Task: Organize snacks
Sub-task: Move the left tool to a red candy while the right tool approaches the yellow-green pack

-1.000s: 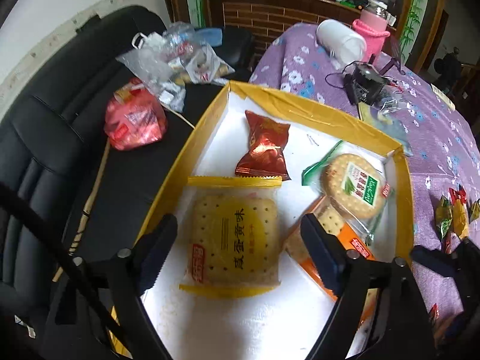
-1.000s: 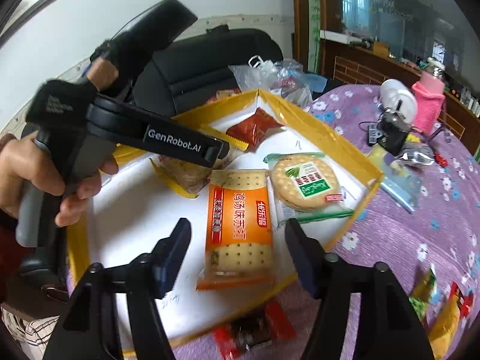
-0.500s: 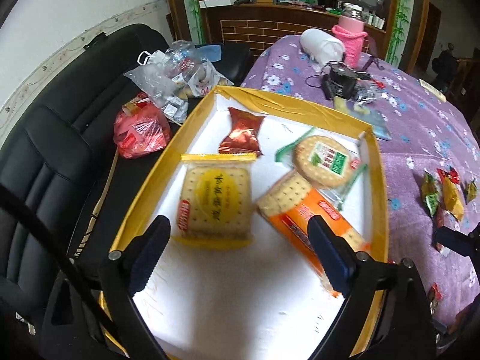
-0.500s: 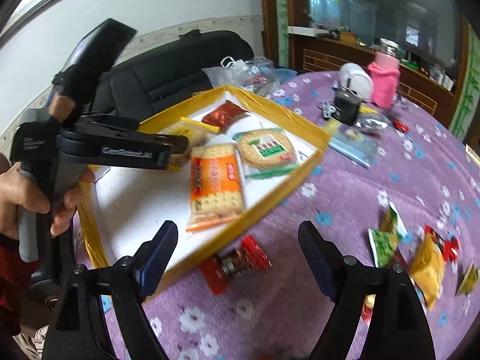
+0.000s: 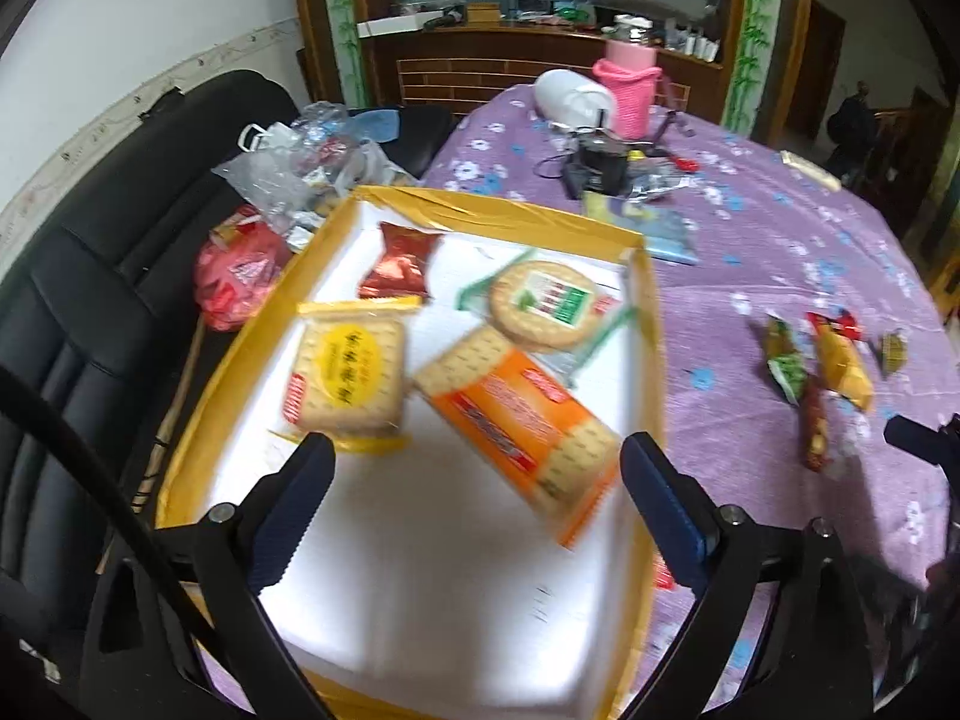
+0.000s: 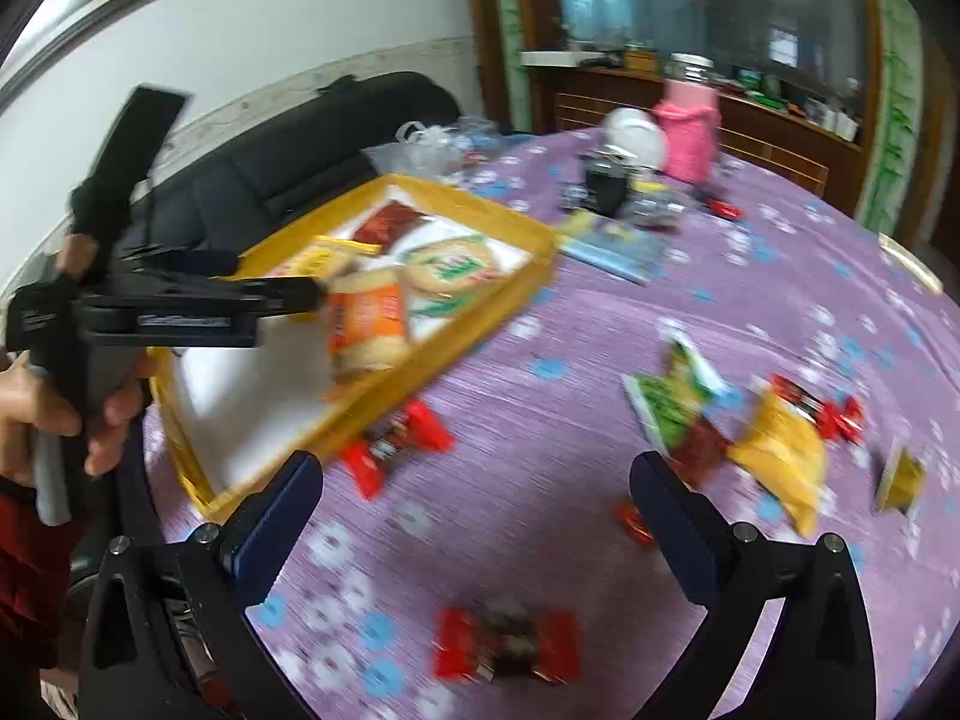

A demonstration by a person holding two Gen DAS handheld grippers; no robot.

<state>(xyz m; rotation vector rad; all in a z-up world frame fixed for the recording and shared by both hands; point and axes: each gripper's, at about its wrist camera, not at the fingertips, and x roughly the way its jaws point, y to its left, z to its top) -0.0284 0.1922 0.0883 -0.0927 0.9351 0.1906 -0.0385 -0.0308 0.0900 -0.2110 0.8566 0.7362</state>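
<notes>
With both tools spread wide and empty, the right tool (image 6: pixel 477 480) having just opened, the red foil-wrapped candy (image 6: pixel 507 645) on the purple flowered surface (image 6: pixel 750 276) looks light, crinkly and slippery, best pinched across its thick middle.

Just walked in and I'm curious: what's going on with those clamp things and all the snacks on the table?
A person holds a two-finger gripper in each hand and is sorting snacks into a yellow-rimmed tray. Four packets already lie in it, among them a yellow cracker pack and an orange cracker pack. Both the left gripper and the right gripper are open and hold nothing. Loose sweets, such as a red candy, still wait on the purple cloth.
</notes>
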